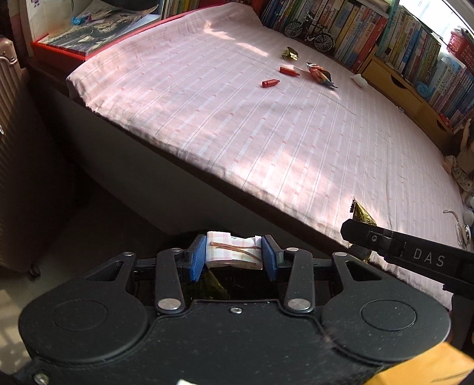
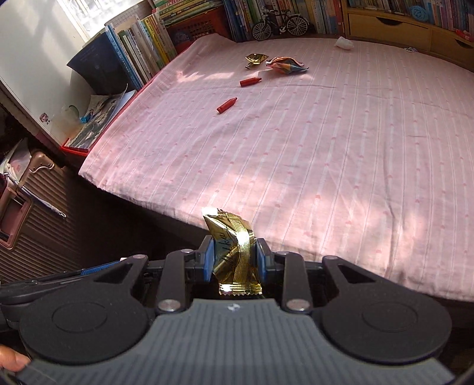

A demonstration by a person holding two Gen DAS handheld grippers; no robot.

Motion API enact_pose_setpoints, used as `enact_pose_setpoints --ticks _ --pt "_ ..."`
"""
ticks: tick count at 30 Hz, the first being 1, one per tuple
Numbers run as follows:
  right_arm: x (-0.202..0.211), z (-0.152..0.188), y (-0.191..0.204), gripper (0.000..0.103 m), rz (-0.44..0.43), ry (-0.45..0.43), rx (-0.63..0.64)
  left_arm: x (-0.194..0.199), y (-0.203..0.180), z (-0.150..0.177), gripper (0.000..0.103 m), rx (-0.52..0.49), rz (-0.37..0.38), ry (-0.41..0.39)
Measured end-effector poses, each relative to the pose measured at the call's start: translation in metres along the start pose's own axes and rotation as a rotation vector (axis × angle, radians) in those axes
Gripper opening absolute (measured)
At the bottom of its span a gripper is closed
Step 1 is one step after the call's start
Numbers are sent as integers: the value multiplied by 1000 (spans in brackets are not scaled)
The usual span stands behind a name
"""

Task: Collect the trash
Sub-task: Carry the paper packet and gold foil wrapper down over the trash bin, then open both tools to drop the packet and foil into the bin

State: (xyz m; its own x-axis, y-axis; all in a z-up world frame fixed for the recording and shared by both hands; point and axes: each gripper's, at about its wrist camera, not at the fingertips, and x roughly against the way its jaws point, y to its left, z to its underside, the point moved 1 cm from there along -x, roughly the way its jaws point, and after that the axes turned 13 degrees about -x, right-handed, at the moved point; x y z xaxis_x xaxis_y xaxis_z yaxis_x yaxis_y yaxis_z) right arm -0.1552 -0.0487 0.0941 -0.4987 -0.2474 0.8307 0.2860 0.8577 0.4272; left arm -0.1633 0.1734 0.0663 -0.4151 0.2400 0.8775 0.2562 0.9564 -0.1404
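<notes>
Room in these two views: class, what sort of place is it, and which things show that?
Most likely a bedroom, perhaps a child's: a bed under a pink striped sheet, packed rows of books along its far side, and a suitcase standing beside it.

On the bed [image 2: 326, 148], two tubes [image 2: 226, 105] lay upper centre of frame, two wrappers [image 2: 286, 65] behind them, toy bicycle [image 2: 280, 22] and books [image 2: 142, 47] beyond, suitcase [image 2: 38, 207] lower left.
</notes>
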Motion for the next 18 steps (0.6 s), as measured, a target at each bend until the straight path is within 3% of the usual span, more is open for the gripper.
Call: enact_pose_setpoints --ticks 7,18 --pt "-14 22 0 35 6 92 13 -25 7 22 38 23 18 128" --pt "-37 39 -5 38 -1 183 18 -49 6 32 38 20 21 190"
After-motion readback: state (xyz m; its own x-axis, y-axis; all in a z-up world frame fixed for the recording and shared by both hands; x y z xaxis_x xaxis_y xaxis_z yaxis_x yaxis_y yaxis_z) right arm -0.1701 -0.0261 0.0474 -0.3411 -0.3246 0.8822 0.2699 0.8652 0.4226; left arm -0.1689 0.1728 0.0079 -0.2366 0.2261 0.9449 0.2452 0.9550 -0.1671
